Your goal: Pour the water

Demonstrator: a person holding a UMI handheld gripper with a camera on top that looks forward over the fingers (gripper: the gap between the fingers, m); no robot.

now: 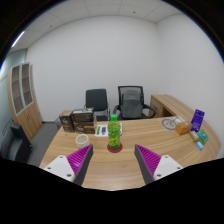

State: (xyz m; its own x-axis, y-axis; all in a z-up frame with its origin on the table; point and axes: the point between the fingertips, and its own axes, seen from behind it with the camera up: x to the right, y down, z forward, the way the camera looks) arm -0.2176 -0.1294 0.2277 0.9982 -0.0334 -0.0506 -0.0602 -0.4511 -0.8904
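1. My gripper (110,163) is spread wide and grasping nothing; the two fingers with purple pads (81,157) sit apart with bare wooden table (60,148) between them.
2. The green bottle (115,132) stands upright on the table, beyond the fingertips and roughly centred in the gap. Not touching either finger. Looks like translucent green plastic with a label band and a narrower cap end on top.
3. It seems to sit on a small round base or coaster; too small to tell what it is.
4. I line up straight on so the bottle falls between the pads on approach. My read: task not begun, the grasp comes first.
5. I can't pick out a clear receiving cup. Small items (181,125) lie far right on the table, one possibly a bowl or lid, plus a purple box (197,119); too small to name.
6. Table is a smooth, light wood surface with a curved edge. Two black office chairs (130,100) sit at the far side and a wooden cabinet (24,95) stands at far left.
7. Risk: the tall narrow bottle could tip if one pad lands first.
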